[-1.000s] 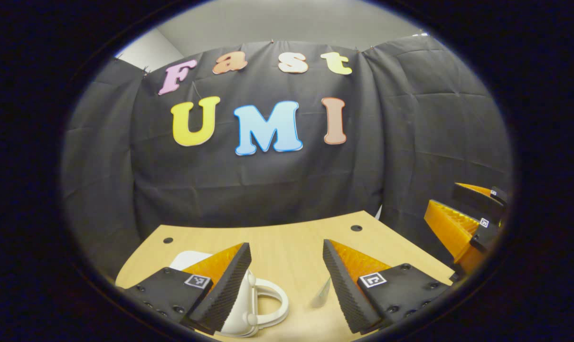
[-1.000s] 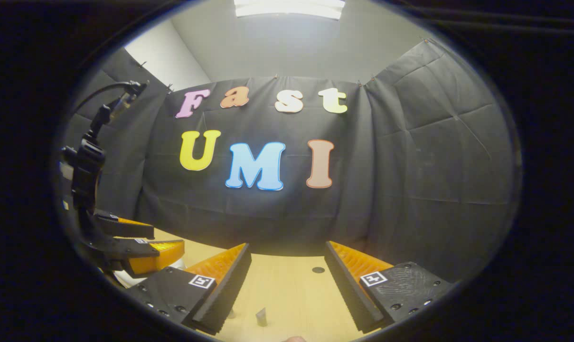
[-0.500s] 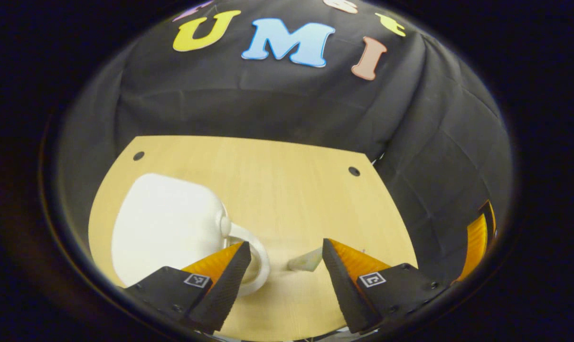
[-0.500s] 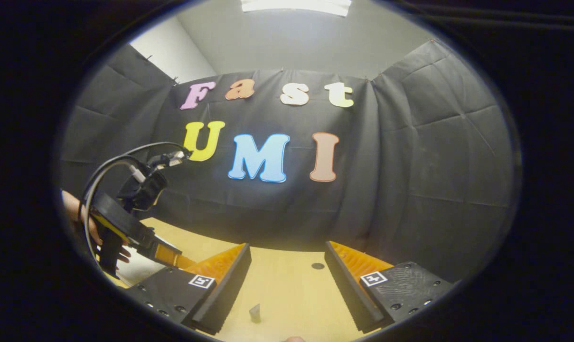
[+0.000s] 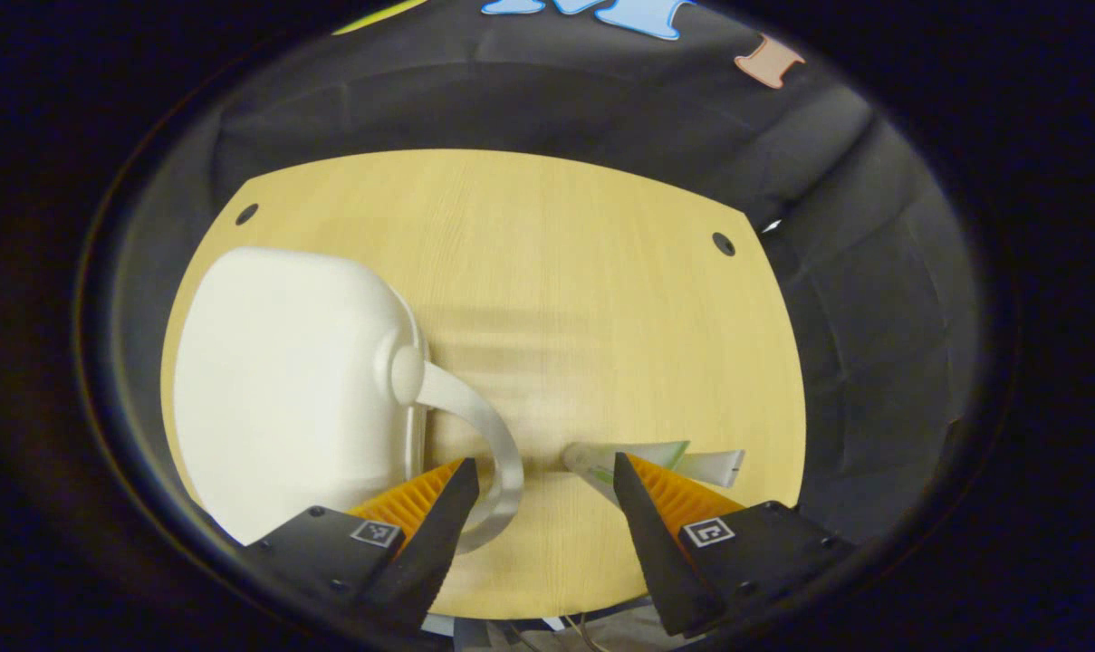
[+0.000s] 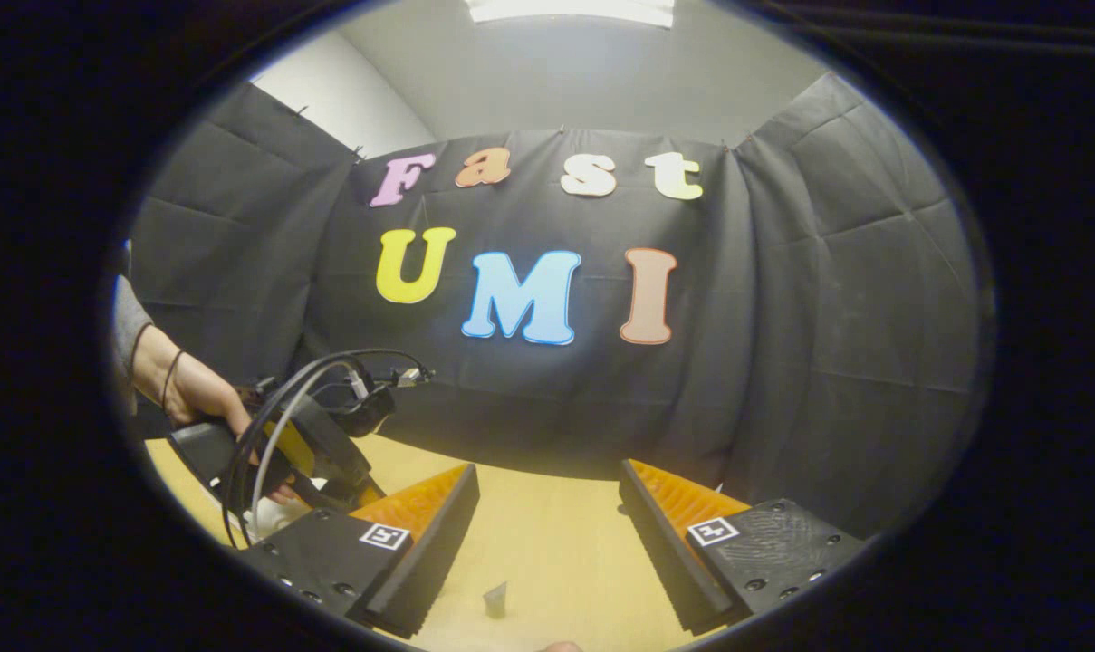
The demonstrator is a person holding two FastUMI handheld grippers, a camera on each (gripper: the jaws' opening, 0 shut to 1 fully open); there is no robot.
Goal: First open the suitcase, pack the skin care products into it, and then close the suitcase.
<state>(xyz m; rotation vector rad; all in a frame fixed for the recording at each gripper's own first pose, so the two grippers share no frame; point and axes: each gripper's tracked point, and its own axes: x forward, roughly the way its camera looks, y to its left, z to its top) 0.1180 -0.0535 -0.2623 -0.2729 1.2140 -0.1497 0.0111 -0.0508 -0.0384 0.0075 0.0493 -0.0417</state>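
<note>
Above the table (image 5: 556,272), the left gripper (image 5: 547,493) is pitched downward, fingers apart, over the closed suitcase (image 5: 284,380) handle. The right gripper (image 6: 547,507) is held level, fingers apart.

The surface (image 5: 547,272) lies bare across its middle, far edge and right side, giving open passage there. The white suitcase (image 5: 284,380) blocks the left side, its handle (image 5: 484,435) arching out toward the middle near the front edge. Two tubes (image 5: 665,457) lie near the front right, just beside the handle's reach, leaving a narrow bare gap between handle and tubes. Black cloth walls (image 6: 828,317) close the far and right sides.
</note>
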